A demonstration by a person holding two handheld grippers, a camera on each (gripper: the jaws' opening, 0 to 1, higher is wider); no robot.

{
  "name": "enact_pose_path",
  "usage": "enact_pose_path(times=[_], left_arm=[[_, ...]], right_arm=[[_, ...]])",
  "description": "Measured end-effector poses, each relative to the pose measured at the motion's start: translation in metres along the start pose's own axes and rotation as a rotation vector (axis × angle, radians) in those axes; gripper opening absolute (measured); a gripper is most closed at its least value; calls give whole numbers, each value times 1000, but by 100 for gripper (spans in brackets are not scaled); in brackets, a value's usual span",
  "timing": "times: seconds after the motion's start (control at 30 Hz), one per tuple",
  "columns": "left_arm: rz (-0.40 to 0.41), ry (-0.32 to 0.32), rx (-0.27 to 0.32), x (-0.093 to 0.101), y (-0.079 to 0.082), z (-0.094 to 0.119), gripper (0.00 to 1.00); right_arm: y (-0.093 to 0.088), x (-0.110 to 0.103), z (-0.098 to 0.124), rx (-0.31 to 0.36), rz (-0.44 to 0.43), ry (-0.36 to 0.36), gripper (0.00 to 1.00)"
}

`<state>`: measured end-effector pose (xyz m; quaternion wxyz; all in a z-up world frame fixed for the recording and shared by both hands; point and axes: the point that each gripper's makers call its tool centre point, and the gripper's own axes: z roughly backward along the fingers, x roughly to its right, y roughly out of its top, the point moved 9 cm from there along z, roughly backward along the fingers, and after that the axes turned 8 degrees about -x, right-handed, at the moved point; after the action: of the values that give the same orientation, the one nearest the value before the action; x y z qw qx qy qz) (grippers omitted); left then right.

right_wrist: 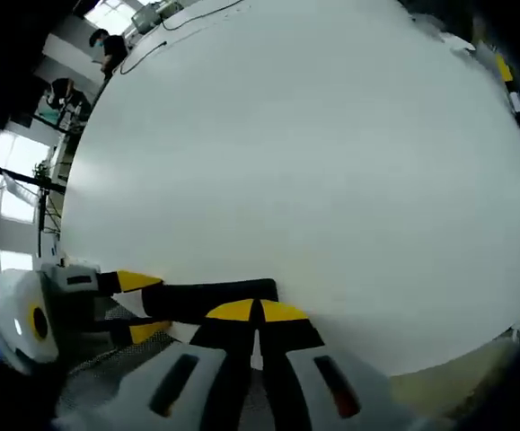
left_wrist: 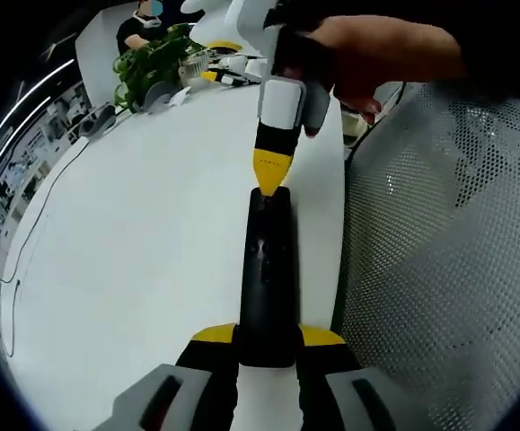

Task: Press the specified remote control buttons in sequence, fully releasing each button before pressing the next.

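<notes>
Left hand-held gripper (left_wrist: 266, 348) pinches the remote (left_wrist: 267, 278); right hand-held gripper (right_wrist: 258, 314), pressed together, touches its end beside a mesh chair (left_wrist: 448, 269).

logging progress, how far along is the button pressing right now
Done: the left gripper is shut on the black remote, holding it over the white table. In hand: the right gripper, shut, has its yellow tip at the remote's far end, apparently on a press. Left: which presses have already been made can't be told.
</notes>
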<state>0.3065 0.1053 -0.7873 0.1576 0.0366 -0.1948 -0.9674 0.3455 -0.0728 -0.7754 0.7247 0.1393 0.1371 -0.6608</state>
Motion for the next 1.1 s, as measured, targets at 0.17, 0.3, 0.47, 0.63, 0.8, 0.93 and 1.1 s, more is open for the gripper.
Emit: enact_pose_path(times=[0.17, 0.3, 0.47, 0.63, 0.8, 0.93, 1.1], left_arm=[[1, 0, 3, 0, -1, 0, 24], [-24, -6, -1, -1, 0, 0, 24], [-48, -26, 8, -3, 0, -1, 24], [-72, -41, -8, -5, 2, -2, 24], [-82, -51, -28, -6, 4, -2, 24], [-79, -47, -26, -5, 3, -2, 24], [-67, -49, -21, -5, 3, -2, 24]], right_arm=[[2, 3, 1, -9, -57, 44, 0], [3, 3, 0, -10, -74, 69, 0], [2, 1, -3, -35, -91, 123, 0], [0, 2, -5, -78, -107, 132, 0], [-1, 5, -4, -67, -133, 150, 0], [-3, 3, -4, -69, -130, 143, 0], [-4, -4, -3, -70, -41, 80, 0]])
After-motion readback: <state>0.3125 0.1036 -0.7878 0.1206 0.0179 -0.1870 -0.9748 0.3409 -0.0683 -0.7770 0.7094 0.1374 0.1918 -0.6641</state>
